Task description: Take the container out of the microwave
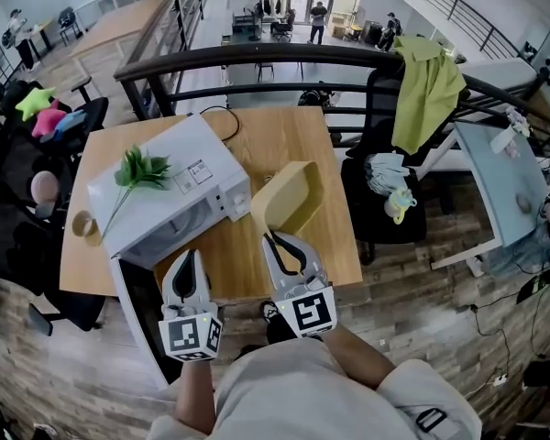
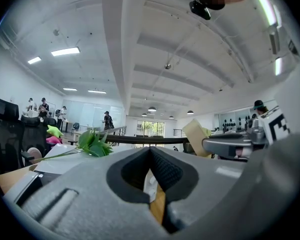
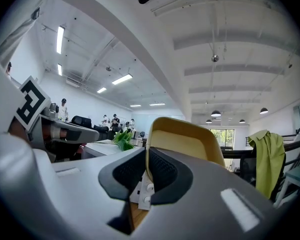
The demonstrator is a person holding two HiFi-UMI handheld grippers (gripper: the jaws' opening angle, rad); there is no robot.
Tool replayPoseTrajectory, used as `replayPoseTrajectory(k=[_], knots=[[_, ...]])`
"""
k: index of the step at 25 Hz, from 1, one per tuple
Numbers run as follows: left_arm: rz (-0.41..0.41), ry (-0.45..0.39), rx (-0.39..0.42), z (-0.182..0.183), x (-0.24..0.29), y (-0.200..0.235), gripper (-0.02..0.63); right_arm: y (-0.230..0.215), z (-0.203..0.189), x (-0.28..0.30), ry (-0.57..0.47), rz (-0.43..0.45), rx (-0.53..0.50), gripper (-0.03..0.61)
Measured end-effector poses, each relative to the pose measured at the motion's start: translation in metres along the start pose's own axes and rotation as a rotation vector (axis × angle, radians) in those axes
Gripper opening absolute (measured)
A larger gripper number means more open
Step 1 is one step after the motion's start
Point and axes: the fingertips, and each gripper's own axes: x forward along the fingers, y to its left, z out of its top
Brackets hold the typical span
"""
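Pale yellow plastic container [image 1: 289, 200] is being gripped by right tongs [image 1: 275, 238] beside white microwave [image 1: 165, 195]; left tongs [image 1: 192, 259] are clenched empty. Setting it down on the wooden bench [image 1: 325, 154] is probably being called for next.

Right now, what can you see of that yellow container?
The container is a pale yellow, plastic-looking tray with rounded corners, apparently empty. It is tipped up on edge, held above the wooden table just beside the white microwave. Only the right hand-held gripper touches it, jaws shut on its rim.
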Motion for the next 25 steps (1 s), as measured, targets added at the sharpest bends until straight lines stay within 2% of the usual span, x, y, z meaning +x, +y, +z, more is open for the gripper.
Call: replayPoseTrajectory(k=[5,25], knots=[[-0.011,-0.006,0.005,0.0016,0.0017,-0.0027,0.002,0.0001,0.0060,0.0006,-0.004,0.009,-0.037,0.032],[-0.005,-0.013,0.003,-0.0012,-0.0003,0.0001,0.002,0.0007,0.0088,-0.0023,-0.018,0.005,-0.045,0.032]])
